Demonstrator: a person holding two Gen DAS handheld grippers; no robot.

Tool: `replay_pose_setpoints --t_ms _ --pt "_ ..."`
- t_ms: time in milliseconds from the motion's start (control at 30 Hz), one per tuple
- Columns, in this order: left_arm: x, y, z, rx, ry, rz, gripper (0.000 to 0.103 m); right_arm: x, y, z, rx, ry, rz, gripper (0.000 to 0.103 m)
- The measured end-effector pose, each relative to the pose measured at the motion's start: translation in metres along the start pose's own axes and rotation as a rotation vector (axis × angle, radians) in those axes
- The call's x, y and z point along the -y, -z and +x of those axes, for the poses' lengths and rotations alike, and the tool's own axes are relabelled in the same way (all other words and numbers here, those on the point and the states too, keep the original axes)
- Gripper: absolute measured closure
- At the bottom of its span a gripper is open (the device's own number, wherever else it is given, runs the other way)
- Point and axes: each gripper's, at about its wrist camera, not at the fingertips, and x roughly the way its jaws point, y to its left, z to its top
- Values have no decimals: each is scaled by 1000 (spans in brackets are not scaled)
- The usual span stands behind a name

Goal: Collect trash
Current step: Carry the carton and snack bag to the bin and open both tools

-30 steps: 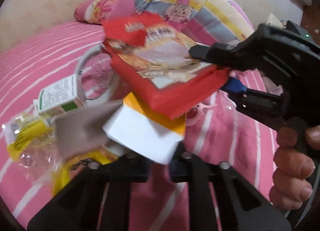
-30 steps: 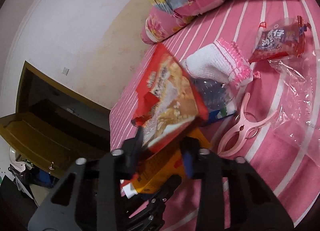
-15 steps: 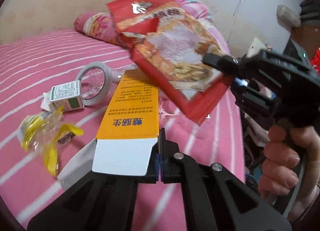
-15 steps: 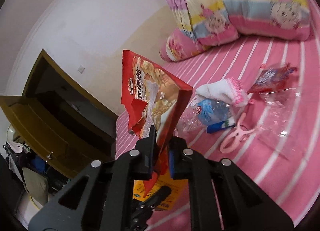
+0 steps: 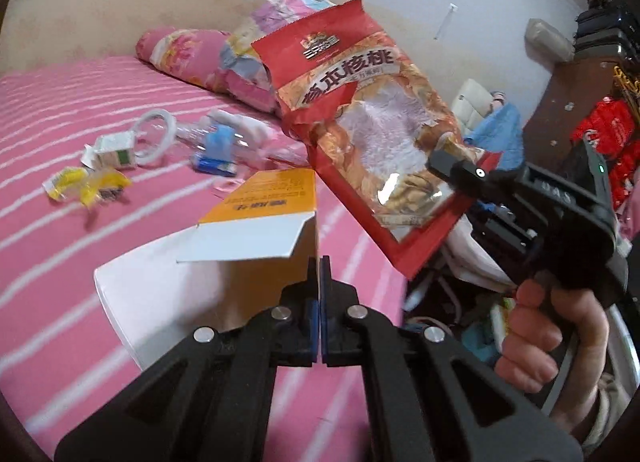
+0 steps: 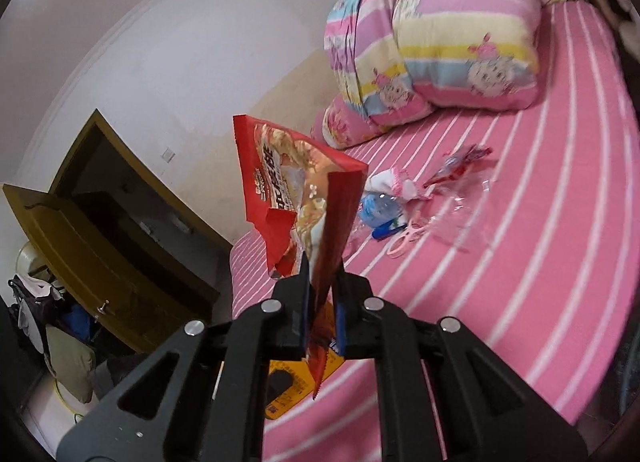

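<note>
Trash here is two light pieces held off the pink striped bed [image 5: 80, 262]: a torn red snack bag [image 5: 372, 129], thin, crinkly and slippery foil, pinched at its lower corner by the right gripper [image 6: 320, 294], and an orange and white carton [image 5: 260, 221], empty-looking and easily crushed, clamped by a side wall in the fully closed left gripper [image 5: 320, 282]. Both holds sit at an edge, so I judge each piece may swing or slip. Wrappers and a bottle lie mid-bed, well apart from both.
</note>
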Motion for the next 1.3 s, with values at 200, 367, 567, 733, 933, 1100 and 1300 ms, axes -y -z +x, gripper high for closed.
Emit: replay_pose_setpoints --t_ms 200,367,567,733,933,1100,1300 --pt "64 9 -1 -29 78 25 103 16 -1 -90 75 88 -16 94" --pt "115 23 24 -97 147 46 103 49 5 -171 147 214 -10 94" --pt "168 50 76 -240 227 70 103 106 15 -244 187 386 38 94" --pt "209 77 124 -366 261 98 103 154 32 -280 181 522 85 94" --pt "232 116 192 -517 239 86 103 210 55 -299 158 652 161 94" --pt "242 156 253 -657 208 118 103 253 75 -286 82 755 222 94" --pt "248 188 307 -784 196 141 103 296 100 -263 -10 849 275 93"
